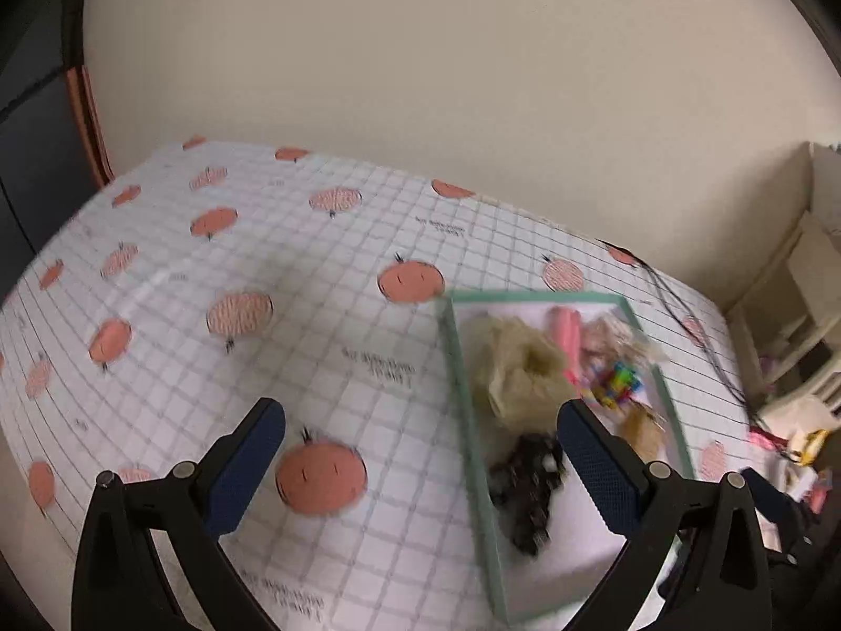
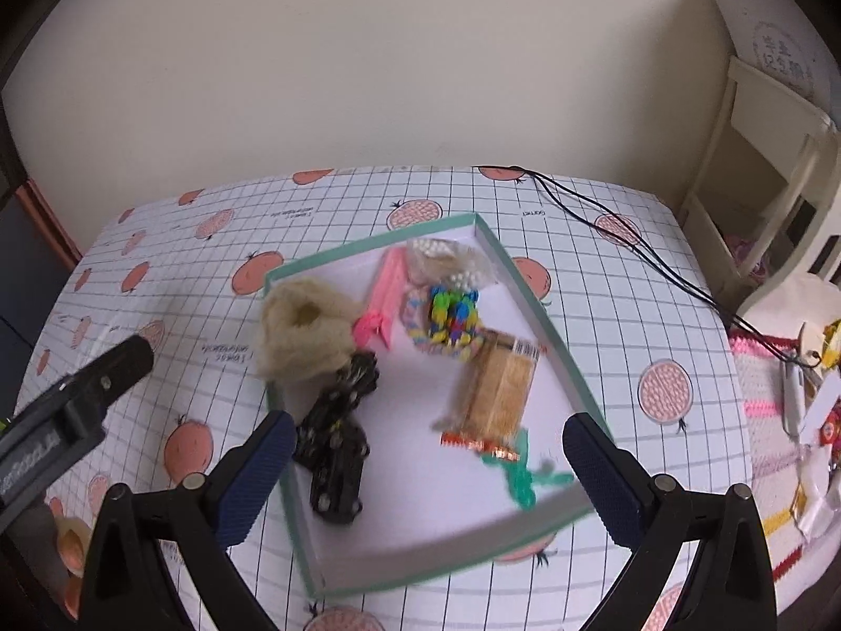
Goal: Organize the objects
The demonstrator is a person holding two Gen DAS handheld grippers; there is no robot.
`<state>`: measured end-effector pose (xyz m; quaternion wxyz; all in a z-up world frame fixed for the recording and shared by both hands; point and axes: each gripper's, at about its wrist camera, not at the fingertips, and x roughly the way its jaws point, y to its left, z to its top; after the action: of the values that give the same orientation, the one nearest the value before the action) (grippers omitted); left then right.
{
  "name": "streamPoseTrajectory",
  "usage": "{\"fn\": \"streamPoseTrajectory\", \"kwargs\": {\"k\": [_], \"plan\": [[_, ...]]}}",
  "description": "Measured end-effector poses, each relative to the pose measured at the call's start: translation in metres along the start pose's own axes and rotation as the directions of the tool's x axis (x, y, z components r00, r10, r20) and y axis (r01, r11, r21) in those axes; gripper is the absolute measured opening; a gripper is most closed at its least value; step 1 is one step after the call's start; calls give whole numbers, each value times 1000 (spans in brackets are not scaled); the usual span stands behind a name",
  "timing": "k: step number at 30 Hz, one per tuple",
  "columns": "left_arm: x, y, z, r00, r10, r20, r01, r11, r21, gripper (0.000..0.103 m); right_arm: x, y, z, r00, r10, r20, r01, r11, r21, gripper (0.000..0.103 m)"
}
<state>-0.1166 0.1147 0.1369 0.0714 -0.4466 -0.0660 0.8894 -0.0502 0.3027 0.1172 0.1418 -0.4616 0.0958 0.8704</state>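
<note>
While both claws hang above the table, neither grips anything: left gripper (image 1: pixel 420 452) has its jaws spread wide, empty, over the tablecloth (image 1: pixel 263 263) with its right finger overlapping the tray's left half in view. Right gripper (image 2: pixel 428 465) is equally wide apart, empty, straddling the near part of the tray (image 2: pixel 531 289); contact with the rim can't be judged through the motion blur.

Surface: white grid-pattern cloth printed with orange tomatoes, plain cream wall (image 2: pixel 368 63) behind. Black cable (image 2: pixel 620 231) runs across the far right corner of the table. Cream shelf unit (image 2: pixel 757 168) stands right of the table; crocheted items and small clutter (image 2: pixel 788 399) sit at the right edge. Left gripper's body (image 2: pixel 68 399) shows at the left in the right wrist view.

Tray: shallow, white floor, teal rim, lying skewed on the cloth. Contents left to right: beige fluffy scrunchie (image 2: pixel 305 331), black beaded hair piece (image 2: pixel 336 431) just below it, pink bow (image 2: pixel 383 299), multicoloured clip bundle (image 2: pixel 452 315), clear packet of white beads (image 2: pixel 452 263) at the far corner, tan packaged item (image 2: pixel 499 384), teal piece (image 2: pixel 520 478) near the front rim.
</note>
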Motion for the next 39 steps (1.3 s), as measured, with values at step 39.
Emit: {"fn": "streamPoseTrajectory", "kwargs": {"k": [39], "plan": [[-16, 89, -155, 998, 40, -52, -35, 995, 95, 103, -17, 9, -164, 999, 43, -1, -43, 997, 57, 103]]}}
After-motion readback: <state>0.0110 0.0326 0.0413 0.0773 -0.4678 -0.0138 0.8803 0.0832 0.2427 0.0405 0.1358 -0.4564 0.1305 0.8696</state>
